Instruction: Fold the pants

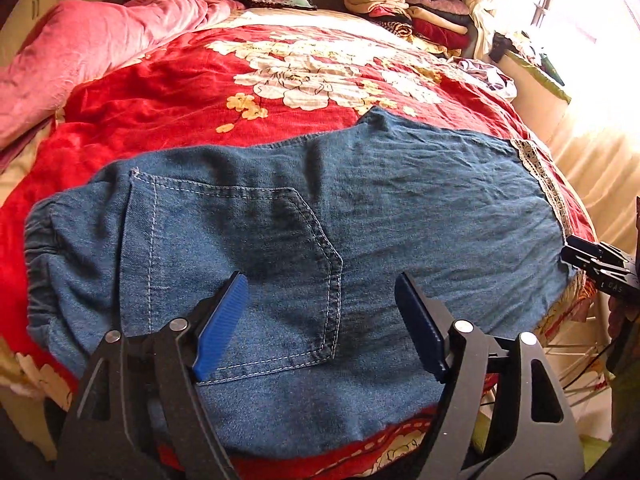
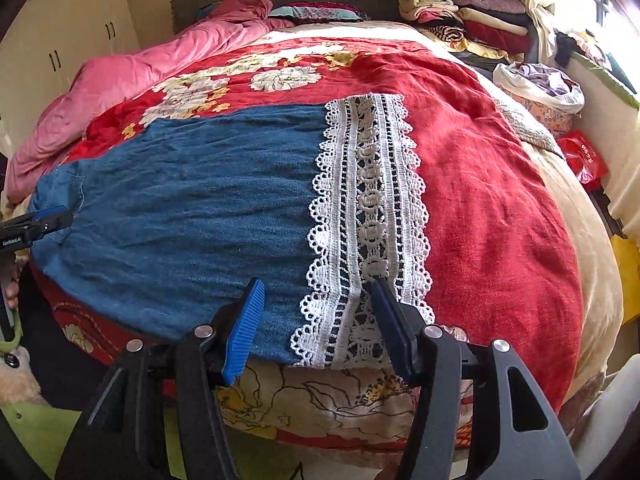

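Note:
Blue denim pants (image 1: 400, 208) lie flat across the near edge of a red floral bedspread (image 1: 168, 92). Their elastic waistband (image 1: 40, 248) is at the left and a back pocket (image 1: 240, 248) faces up. In the right wrist view the pants (image 2: 192, 208) end in a wide white lace hem (image 2: 368, 200). My left gripper (image 1: 320, 280) is open over the pocket, its blue pads apart with flat denim between them. My right gripper (image 2: 316, 284) is open at the near edge of the leg, straddling the lace and denim. Each gripper shows at the edge of the other's view, right gripper (image 1: 600, 264) and left gripper (image 2: 40, 224).
A crumpled pink duvet (image 1: 80, 48) lies at the far left of the bed. Stacked folded clothes (image 2: 472, 20) sit at the head on the right. A bag of laundry (image 2: 540, 84) and a red bag (image 2: 584, 156) lie by the bright window side. Wardrobe doors (image 2: 60, 52) stand at the left.

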`<control>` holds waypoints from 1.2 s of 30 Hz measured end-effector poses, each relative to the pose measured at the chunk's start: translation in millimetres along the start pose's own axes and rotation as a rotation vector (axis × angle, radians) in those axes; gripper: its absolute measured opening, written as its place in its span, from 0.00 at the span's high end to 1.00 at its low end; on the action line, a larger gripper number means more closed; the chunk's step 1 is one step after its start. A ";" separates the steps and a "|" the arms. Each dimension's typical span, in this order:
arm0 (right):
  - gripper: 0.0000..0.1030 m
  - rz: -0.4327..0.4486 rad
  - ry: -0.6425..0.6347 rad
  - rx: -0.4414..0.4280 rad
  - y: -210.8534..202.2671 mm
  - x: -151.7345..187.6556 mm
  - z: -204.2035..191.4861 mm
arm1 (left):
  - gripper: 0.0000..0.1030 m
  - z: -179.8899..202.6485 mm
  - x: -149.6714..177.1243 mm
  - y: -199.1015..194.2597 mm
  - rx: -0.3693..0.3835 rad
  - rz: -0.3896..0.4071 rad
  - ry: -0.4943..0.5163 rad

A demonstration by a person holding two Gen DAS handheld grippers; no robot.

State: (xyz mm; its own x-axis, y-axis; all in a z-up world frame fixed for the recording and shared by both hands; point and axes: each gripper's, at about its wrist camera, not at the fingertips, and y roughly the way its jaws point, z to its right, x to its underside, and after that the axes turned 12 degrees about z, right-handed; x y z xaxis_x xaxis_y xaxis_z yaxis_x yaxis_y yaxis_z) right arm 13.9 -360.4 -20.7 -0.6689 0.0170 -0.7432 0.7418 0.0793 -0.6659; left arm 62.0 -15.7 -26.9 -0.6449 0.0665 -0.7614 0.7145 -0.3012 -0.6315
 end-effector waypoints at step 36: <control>0.34 -0.013 0.004 -0.160 2.2 -0.3 -50.0 | 0.11 69.0 0.6 12.1 0.071 -0.065 0.175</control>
State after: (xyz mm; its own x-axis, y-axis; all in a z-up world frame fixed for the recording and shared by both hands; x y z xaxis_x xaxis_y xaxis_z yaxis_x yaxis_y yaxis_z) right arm 13.4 -310.3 -18.7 -0.6792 0.0191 -0.7337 0.7160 0.2375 -0.6565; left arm 51.6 -85.0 -24.8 -0.6277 0.2508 -0.7369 0.6479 -0.3563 -0.6732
